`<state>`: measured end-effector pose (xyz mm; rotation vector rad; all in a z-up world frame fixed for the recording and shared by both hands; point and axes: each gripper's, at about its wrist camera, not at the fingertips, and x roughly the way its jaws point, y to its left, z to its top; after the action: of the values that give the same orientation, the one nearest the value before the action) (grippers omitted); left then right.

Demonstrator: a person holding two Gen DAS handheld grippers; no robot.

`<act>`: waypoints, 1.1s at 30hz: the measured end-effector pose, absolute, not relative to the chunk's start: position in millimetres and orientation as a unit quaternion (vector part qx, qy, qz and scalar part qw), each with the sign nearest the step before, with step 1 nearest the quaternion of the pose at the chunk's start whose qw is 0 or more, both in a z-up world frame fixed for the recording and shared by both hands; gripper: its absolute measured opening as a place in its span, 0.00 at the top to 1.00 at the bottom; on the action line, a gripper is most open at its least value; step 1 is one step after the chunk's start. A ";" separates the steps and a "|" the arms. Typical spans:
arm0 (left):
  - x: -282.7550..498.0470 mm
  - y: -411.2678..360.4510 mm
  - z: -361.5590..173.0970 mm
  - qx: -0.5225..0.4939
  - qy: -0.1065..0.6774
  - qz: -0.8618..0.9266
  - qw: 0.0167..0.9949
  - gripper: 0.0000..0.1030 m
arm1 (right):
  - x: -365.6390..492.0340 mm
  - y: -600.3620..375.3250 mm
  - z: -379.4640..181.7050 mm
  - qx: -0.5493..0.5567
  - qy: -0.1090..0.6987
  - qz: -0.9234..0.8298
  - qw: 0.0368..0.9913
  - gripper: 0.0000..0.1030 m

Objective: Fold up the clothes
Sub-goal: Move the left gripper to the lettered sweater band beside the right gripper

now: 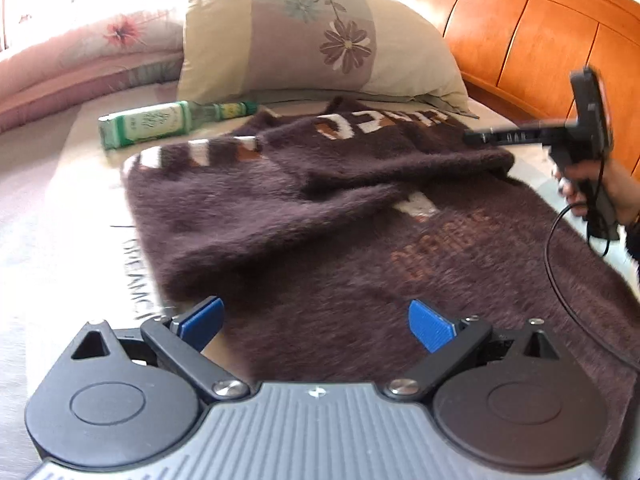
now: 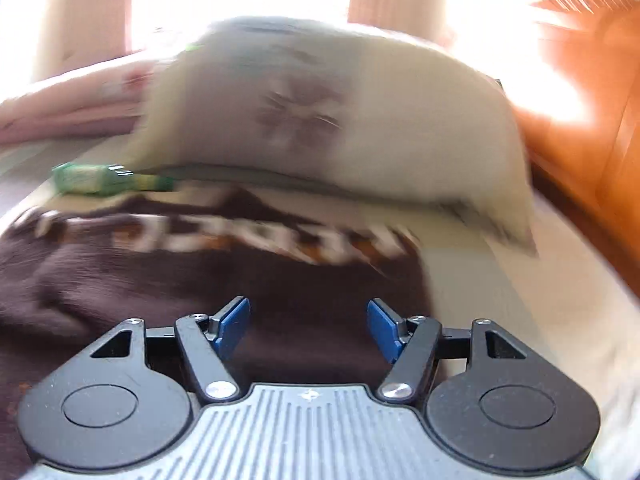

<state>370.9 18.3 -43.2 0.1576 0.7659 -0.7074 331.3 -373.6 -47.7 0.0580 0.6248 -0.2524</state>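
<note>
Two grippers are in my feeds, and neither has anything between its blue pads. In the left wrist view, my left gripper (image 1: 316, 326) sits at the bottom of the frame with its jaws spread wide over the near part of the brown sweater (image 1: 320, 216). The sweater fills the centre and lower right of that picture, lying on the pale bed sheet (image 1: 60, 240) with one part folded across its upper half, white and orange lettering showing along its far edge. At the right edge of the same frame I see a hand (image 1: 600, 196) gripping the handle of the right gripper (image 1: 480, 137), which reaches left over the sweater's far right corner.

In the blurred right wrist view, the right gripper's jaws stand apart above brown fabric at lower centre. A green bottle (image 1: 160, 124) lies on its side at upper left, just beside the sweater's far edge. A floral pillow (image 1: 304, 36) leans behind it, and an orange wooden headboard (image 1: 540, 40) fills the upper right.
</note>
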 end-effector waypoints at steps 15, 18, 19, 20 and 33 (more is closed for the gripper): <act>485.9 -200.4 7.6 -0.046 0.433 -0.423 0.794 0.04 | 313.0 -400.1 -78.9 0.083 0.311 -0.030 0.946 0.14; 520.7 -246.2 -15.8 -0.085 0.484 -0.412 0.767 0.04 | 313.4 -397.9 -79.6 0.074 0.315 -0.026 0.946 0.14; 530.6 -255.4 -26.6 -0.094 0.503 -0.398 0.761 0.05 | 313.4 -399.2 -79.3 0.077 0.315 -0.024 0.946 0.14; 540.5 -264.7 -37.5 -0.102 0.522 -0.384 0.754 0.05 | 313.3 -400.5 -79.0 0.080 0.315 -0.022 0.945 0.13; 544.3 -218.5 -42.1 -0.148 0.485 -0.349 0.788 0.05 | 308.0 -426.6 -76.8 0.149 0.306 0.020 0.940 0.13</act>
<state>544.3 -218.5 -42.1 -0.3194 1.0440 -0.7528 308.0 -426.6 -76.8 0.3036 0.6238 0.0409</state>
